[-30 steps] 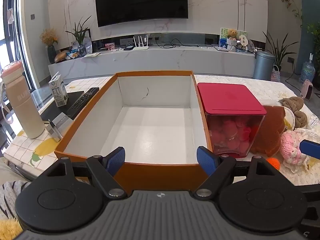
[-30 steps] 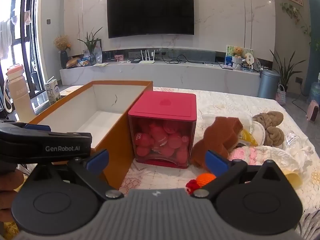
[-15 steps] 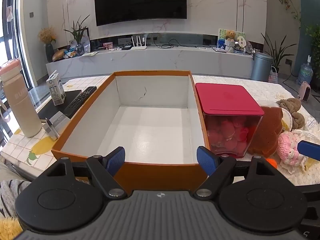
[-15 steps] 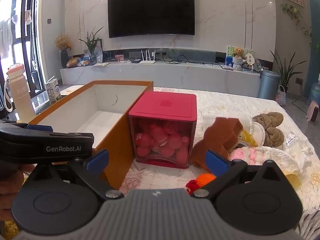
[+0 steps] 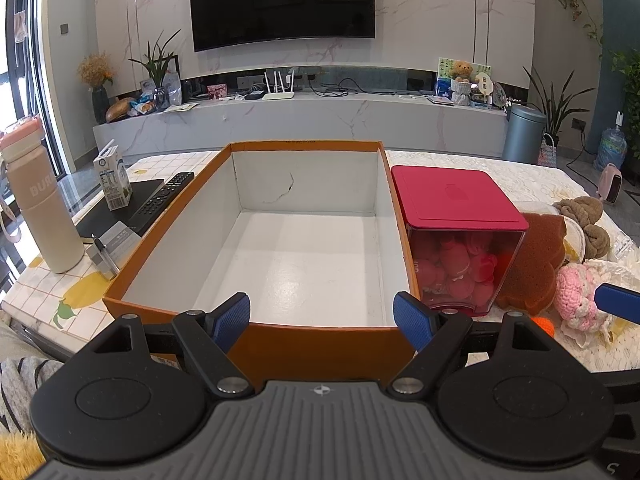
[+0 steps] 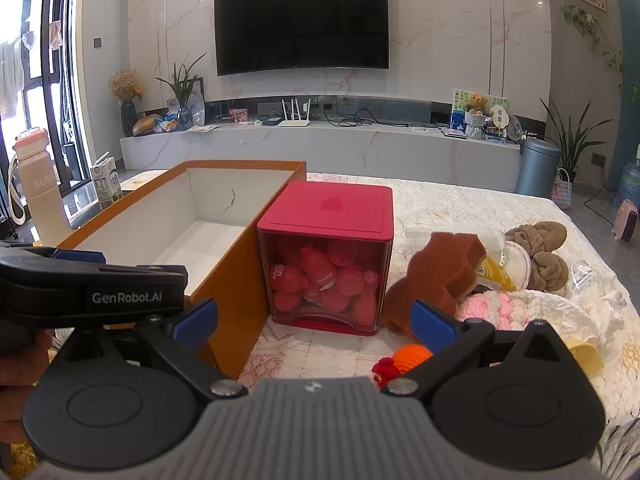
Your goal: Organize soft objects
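Nothing sorted yet: orange box [image 5: 256,344] empty, soft toys [image 6: 448,276] apparently all outside. Left gripper [image 5: 322,316] and right gripper [image 6: 316,322] wide open, holding nothing.

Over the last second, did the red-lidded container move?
No. The red-lidded container keeps its place beside the orange box, lined up under the TV as before.

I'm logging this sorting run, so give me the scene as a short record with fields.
container: orange box, white inside, nothing in it
beside box: red-lidded clear bin of red balls, lid on
soft items: brown sponge, pink knit piece, tan knot, orange crochet toy, on the table
left gripper: open, holding nothing
right gripper: open, holding nothing
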`<move>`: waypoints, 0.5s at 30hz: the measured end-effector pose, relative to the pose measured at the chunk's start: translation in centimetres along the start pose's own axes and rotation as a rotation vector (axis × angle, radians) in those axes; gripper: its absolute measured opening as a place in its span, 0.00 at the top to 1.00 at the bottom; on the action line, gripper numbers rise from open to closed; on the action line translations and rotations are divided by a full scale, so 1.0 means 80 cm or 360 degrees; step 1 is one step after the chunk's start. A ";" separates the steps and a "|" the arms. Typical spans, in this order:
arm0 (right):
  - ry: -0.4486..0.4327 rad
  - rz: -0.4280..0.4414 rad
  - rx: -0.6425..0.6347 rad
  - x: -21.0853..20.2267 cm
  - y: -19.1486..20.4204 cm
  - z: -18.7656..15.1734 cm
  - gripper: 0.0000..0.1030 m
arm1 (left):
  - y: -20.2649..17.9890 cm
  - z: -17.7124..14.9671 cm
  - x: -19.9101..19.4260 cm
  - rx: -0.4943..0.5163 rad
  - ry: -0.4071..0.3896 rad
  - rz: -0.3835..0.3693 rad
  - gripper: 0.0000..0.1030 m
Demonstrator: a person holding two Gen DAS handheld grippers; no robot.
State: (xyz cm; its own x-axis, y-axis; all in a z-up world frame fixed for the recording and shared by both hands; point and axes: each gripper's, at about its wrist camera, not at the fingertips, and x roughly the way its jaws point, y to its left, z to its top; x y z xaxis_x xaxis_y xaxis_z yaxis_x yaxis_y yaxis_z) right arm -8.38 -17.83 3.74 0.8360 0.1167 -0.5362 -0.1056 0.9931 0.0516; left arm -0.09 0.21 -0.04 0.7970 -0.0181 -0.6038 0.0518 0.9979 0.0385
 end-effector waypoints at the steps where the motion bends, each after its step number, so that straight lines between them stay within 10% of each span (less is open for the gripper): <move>1: 0.0004 0.0004 0.0005 0.000 -0.001 0.000 0.02 | 0.000 0.000 0.000 0.0000 0.0000 0.0001 0.07; 15: 0.0027 0.0022 0.0038 0.004 -0.004 -0.001 0.02 | -0.002 -0.001 0.000 0.0005 -0.0001 0.0011 0.06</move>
State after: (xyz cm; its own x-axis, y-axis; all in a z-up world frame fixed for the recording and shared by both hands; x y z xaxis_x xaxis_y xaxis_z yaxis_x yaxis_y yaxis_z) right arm -8.14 -18.11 3.52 0.8252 0.1303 -0.5496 -0.1040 0.9914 0.0789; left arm -0.12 0.08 -0.10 0.7975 -0.0113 -0.6032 0.0484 0.9978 0.0452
